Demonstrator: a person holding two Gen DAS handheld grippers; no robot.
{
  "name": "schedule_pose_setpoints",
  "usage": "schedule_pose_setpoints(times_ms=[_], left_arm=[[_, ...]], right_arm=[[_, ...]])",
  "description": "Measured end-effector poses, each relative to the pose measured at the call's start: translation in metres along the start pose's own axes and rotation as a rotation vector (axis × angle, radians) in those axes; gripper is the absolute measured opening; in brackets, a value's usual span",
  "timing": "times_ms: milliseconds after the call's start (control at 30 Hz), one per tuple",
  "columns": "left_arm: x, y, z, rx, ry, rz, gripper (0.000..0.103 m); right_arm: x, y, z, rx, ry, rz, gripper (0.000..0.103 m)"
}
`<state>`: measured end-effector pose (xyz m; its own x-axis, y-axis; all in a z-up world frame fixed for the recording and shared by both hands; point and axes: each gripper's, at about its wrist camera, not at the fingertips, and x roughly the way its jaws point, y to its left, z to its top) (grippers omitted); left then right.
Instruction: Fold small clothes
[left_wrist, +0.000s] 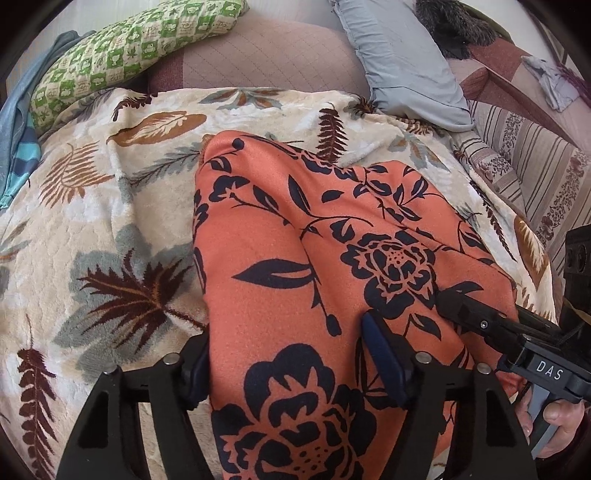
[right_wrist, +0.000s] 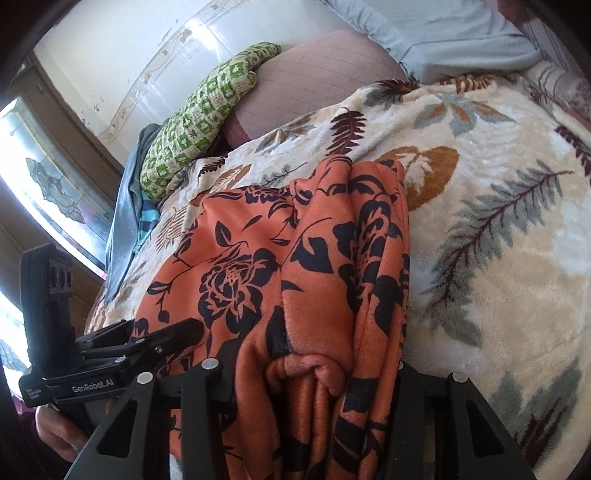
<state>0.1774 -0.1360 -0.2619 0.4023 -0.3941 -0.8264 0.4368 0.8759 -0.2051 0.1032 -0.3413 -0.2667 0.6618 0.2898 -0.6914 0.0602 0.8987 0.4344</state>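
The orange garment with black flowers lies on the cream blanket that covers the bed. It is folded to a long, narrow strip. Its long axis runs from the near edge of the bed, where both grippers are, toward the far edge, where the green checked pillow and the grey pillow lie. The far end of the strip is rounded and points to these pillows; it stops on the blanket, well before them. In the right wrist view the strip shows several thick lengthwise folds, bunched together at the near end.

The left gripper stands partly spread across the near part of the garment. The cloth fills the gap between its jaws. Its right finger lies on top of the cloth, and the left finger is at the left edge of the cloth; if the pads really press the cloth, I cannot tell.

The right gripper is also partly spread, and the bunched folds sit between its jaws and fill the gap. The cloth is squeezed into ridges there, so it seems pinched. In the left wrist view the right gripper touches the right edge of the garment, and a hand holds its handle.
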Motion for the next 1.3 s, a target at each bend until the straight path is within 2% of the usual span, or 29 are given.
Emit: schedule_pose_setpoints(times_ms=[67,167,233,267,300,367,467,600,633,733,767,800,900,1067,1167,1300], left_arm=[[-0.004,0.005,0.002,-0.013,-0.004,-0.002,0.058],[-0.006,0.015,0.001,-0.035,-0.002,-0.029,0.058],[0.002,0.023,-0.001,-0.072,0.034,-0.043,0.073],[0.005,0.03,-0.003,-0.108,0.053,-0.041,0.085],[0.008,0.037,-0.005,-0.149,0.061,-0.058,0.091],[0.013,0.047,-0.008,-0.206,0.081,-0.116,0.093],[0.018,0.046,-0.006,-0.186,0.091,-0.131,0.096],[0.027,0.034,-0.001,-0.158,0.11,-0.196,0.096],[0.028,0.029,-0.001,-0.146,0.111,-0.21,0.092],[0.025,0.02,0.0,-0.103,0.084,-0.182,0.077],[0.022,0.022,0.001,-0.109,0.072,-0.183,0.067],[0.019,0.024,0.002,-0.121,0.062,-0.189,0.057],[0.01,0.03,0.007,-0.134,0.051,-0.199,0.044],[-0.016,0.034,0.011,-0.12,-0.005,-0.159,0.041],[-0.042,0.047,0.021,-0.127,-0.069,-0.142,0.041],[-0.077,0.072,0.037,-0.128,-0.165,-0.08,0.041]], right_arm=[[-0.006,0.008,0.004,-0.017,-0.011,0.0,0.048],[-0.01,0.016,0.008,-0.029,-0.017,0.0,0.047],[-0.006,0.016,0.007,-0.022,0.007,-0.02,0.047],[0.0,0.013,0.004,-0.016,0.028,-0.034,0.047],[0.006,0.008,0.001,-0.001,0.048,-0.042,0.047],[0.012,-0.009,-0.006,0.07,0.054,0.004,0.046],[0.012,-0.027,-0.012,0.143,0.033,0.079,0.046],[0.013,-0.032,-0.016,0.154,0.016,0.096,0.046],[0.013,-0.033,-0.017,0.156,0.011,0.102,0.046],[0.011,-0.034,-0.019,0.163,0.004,0.106,0.046],[0.01,-0.032,-0.019,0.155,0.005,0.095,0.046],[0.008,-0.027,-0.017,0.137,0.005,0.08,0.046],[0.002,-0.005,-0.01,0.046,-0.005,0.025,0.046],[-0.014,0.033,0.007,-0.051,-0.043,0.027,0.046],[-0.019,0.064,0.021,-0.132,-0.068,0.03,0.046],[-0.012,0.1,0.04,-0.182,-0.111,0.078,0.046]])
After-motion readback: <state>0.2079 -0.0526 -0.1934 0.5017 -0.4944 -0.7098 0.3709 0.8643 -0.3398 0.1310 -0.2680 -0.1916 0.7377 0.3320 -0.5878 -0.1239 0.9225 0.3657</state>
